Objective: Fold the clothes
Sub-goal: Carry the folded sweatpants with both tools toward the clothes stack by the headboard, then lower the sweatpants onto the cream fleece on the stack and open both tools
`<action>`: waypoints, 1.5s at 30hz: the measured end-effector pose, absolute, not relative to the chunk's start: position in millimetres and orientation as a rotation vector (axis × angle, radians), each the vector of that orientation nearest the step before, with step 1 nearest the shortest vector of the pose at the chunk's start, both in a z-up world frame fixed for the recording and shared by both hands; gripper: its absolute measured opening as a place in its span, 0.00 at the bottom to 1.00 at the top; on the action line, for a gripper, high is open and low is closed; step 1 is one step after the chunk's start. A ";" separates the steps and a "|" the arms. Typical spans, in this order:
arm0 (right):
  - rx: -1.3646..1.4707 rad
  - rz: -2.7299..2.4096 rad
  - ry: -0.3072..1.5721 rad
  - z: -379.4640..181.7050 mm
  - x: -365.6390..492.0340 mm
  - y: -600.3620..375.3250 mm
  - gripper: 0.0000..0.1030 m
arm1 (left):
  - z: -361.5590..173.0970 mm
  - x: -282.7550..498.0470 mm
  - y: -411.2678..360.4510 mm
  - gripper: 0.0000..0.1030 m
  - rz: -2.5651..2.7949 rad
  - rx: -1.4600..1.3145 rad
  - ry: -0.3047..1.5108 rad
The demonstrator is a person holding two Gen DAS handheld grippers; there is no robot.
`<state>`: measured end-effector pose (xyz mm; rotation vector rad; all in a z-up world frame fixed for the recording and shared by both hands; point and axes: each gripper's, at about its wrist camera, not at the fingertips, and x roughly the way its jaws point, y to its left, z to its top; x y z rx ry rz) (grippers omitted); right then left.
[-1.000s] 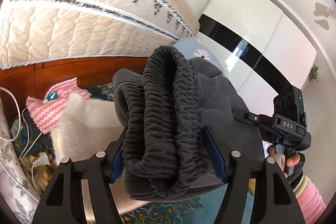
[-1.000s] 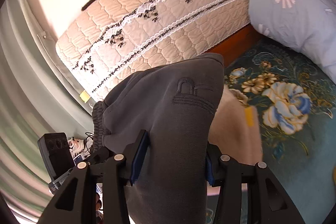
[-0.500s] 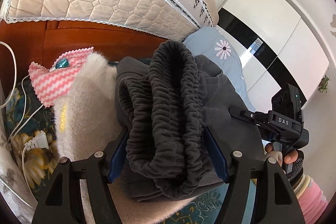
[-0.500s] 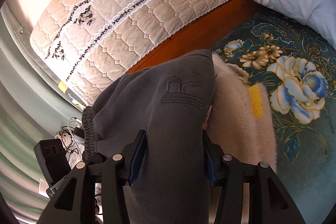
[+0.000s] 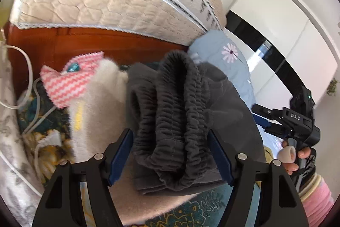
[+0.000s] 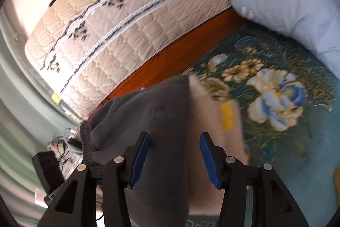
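grey sweatpants (image 5: 187, 120) lengthwise between grippers, waistband toward left gripper (image 5: 170, 154)

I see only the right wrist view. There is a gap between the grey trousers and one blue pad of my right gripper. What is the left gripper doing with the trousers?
Observer: The left gripper clamps the bunched elastic waistband of the grey trousers between both pads.
Operator: Is there more laundry beside the cream sweater?
Observer: Yes, a pink-and-white zigzag cloth lies against its far-left edge.
Operator: Is there anything on that side to avoid?
Observer: White cables and a plug lie left of the sweater.
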<state>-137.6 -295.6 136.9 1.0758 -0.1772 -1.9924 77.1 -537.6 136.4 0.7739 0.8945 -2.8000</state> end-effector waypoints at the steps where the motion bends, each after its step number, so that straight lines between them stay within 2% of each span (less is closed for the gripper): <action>1: 1.068 -2.022 -0.166 142.7 -136.9 -293.4 0.52 | 142.3 81.5 -538.3 0.71 -2.786 0.747 0.879; 5: 0.995 -2.110 -0.095 166.4 -125.7 -294.0 0.52 | 169.5 89.0 -529.5 0.71 -2.789 0.687 0.798; 11: 1.022 -2.106 -0.015 166.1 -105.4 -329.4 0.52 | 187.6 54.1 -493.2 0.71 -2.882 0.789 0.514; 15: 0.972 -2.075 0.068 172.2 -100.8 -347.2 0.52 | 171.9 33.7 -507.6 0.71 -2.821 0.904 0.528; 21: 1.123 -2.052 0.198 137.6 -118.0 -377.6 0.50 | 155.5 20.5 -532.2 0.71 -2.773 0.987 0.666; 24: 1.168 -2.047 0.217 126.8 -125.9 -384.0 0.51 | 148.4 13.3 -528.1 0.71 -2.776 1.027 0.614; 26: 1.186 -2.041 0.222 123.9 -129.4 -386.2 0.51 | 144.5 8.5 -528.1 0.75 -2.773 1.044 0.611; 31: 1.204 -2.047 0.250 116.5 -133.5 -392.2 0.50 | 139.3 -0.2 -531.2 0.76 -2.760 1.066 0.620; 42: 1.049 -2.093 0.231 150.4 -99.3 -367.3 0.51 | 154.3 24.3 -514.8 0.76 -2.780 0.875 0.644; 45: 0.977 -2.119 0.230 165.9 -85.6 -351.4 0.51 | 170.4 42.0 -503.2 0.76 -2.817 0.815 0.717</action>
